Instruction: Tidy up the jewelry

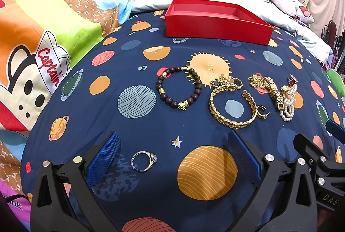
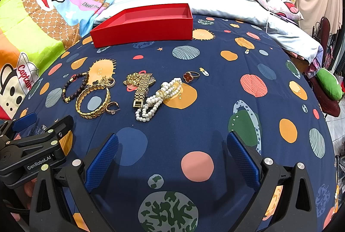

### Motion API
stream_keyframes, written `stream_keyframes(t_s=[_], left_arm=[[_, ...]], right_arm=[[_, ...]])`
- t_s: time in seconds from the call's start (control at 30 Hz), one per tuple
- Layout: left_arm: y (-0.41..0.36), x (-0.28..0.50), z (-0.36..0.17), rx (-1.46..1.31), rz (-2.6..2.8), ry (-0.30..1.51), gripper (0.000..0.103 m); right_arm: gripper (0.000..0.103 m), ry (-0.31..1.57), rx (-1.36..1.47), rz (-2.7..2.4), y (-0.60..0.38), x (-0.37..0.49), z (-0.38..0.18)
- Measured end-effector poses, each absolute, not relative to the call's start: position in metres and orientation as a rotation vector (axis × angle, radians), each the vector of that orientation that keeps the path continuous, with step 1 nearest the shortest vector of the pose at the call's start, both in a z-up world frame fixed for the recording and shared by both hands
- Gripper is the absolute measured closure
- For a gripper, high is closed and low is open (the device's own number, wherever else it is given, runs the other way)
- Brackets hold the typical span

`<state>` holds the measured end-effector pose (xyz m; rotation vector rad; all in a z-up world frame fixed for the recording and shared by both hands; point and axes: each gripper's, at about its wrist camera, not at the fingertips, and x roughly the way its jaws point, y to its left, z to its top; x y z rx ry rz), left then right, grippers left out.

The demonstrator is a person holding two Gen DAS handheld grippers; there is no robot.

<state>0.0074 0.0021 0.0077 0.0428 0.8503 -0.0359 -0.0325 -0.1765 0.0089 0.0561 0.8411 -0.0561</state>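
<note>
Jewelry laid out near an empty red box (image 1: 215, 23), awaiting sorting: silver ring (image 1: 144, 161) framed between the wide-spread left gripper (image 1: 174, 158); right gripper (image 2: 172, 158) likewise wide, nothing held.

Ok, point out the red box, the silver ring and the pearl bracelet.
Red box (image 1: 213, 27): left wrist view, front wall.
Silver ring (image 1: 144, 161): left wrist view, on its band.
Pearl bracelet (image 2: 151, 106): right wrist view, pearl strands.

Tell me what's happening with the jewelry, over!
Left hand-held gripper open, silver ring between its fingers. Right hand-held gripper open, empty. Red cardboard box empty; jewelry unsorted on bedsheet. Nothing blocking.
</note>
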Motion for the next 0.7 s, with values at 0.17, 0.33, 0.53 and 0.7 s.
stream_keyframes(t_s=[0.17, 0.33, 0.53, 0.7], left_arm=[[0.005, -0.002, 0.005, 0.042, -0.035, 0.852, 0.005], [0.006, -0.003, 0.005, 0.041, -0.035, 0.851, 0.005], [0.006, -0.003, 0.005, 0.031, -0.038, 0.85, 0.005], [0.019, -0.001, 0.011, -0.05, -0.041, 0.854, 0.005]], right_arm=[[0.005, 0.841, 0.056, -0.056, -0.177, -0.032, 0.009], [0.005, 0.84, 0.056, -0.056, -0.177, -0.033, 0.008], [0.005, 0.838, 0.058, -0.058, -0.179, -0.035, 0.007], [0.005, 0.838, 0.081, -0.062, -0.177, -0.03, 0.015]])
